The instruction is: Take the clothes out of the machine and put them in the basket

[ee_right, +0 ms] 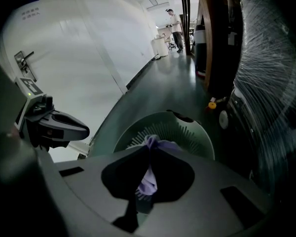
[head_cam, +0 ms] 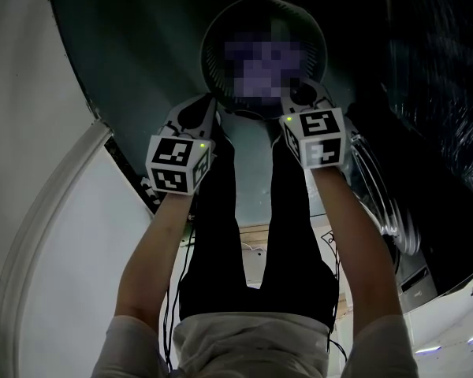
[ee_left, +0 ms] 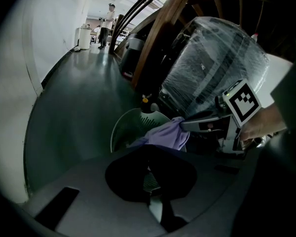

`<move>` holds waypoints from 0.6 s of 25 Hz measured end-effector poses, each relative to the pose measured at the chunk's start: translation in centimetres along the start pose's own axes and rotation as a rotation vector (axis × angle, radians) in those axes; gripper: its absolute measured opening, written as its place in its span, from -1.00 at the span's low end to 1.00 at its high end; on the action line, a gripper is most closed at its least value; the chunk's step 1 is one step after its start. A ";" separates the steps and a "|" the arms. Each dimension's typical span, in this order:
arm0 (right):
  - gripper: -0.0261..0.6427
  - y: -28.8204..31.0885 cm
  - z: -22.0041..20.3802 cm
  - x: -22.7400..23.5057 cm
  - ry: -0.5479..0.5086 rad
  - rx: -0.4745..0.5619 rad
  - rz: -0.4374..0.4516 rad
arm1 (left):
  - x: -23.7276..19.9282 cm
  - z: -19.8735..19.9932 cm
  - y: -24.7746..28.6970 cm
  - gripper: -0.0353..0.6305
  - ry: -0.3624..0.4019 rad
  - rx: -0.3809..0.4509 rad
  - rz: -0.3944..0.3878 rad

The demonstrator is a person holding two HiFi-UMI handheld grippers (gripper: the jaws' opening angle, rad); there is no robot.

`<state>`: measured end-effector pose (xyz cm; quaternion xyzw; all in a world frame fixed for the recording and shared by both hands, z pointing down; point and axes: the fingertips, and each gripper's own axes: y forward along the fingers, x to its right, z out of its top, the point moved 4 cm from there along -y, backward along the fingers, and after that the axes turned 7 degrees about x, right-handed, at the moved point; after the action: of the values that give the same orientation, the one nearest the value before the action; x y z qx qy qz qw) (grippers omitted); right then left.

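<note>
A pale green round basket (head_cam: 221, 30) with slatted walls (ee_right: 187, 127) stands on the dark floor right below both grippers. My right gripper (ee_right: 148, 172) is shut on a lilac cloth (ee_right: 149, 179) that hangs between its jaws over the basket's opening. In the left gripper view, the same cloth (ee_left: 170, 135) droops from the right gripper's tip (ee_left: 185, 126) above the basket (ee_left: 123, 127). My left gripper (ee_left: 150, 169) hovers beside it with its jaws together and nothing seen in them. In the right gripper view the left gripper (ee_right: 84, 131) shows a closed, bare tip. The head view shows the left gripper (head_cam: 197, 110) and the right gripper (head_cam: 303, 93) at the basket's near rim.
A machine wrapped in plastic film (ee_left: 212, 63) stands at the right, its round door frame (head_cam: 386, 203) close to my right arm. A white wall (ee_right: 89, 43) runs along the left. A small yellow-capped object (ee_right: 212, 104) sits behind the basket. A person (ee_left: 108, 23) stands far down the corridor.
</note>
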<state>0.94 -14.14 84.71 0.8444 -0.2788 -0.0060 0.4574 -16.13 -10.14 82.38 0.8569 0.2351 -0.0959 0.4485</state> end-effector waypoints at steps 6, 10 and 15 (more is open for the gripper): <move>-0.85 2.2 -1.4 0.4 0.019 -0.078 -0.021 | -1.1 -1.1 1.5 -0.83 -0.012 -0.035 0.015; -0.85 3.5 -2.6 0.7 0.050 -0.109 -0.029 | -1.6 -2.9 2.4 -0.83 -0.044 -0.090 0.021; -0.84 4.7 -3.9 1.0 0.071 -0.158 -0.040 | -2.5 -4.2 2.7 -0.83 -0.054 -0.133 0.043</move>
<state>0.59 -13.63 90.90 0.8106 -0.2443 -0.0071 0.5321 -17.17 -8.79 87.70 0.8274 0.2103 -0.0933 0.5124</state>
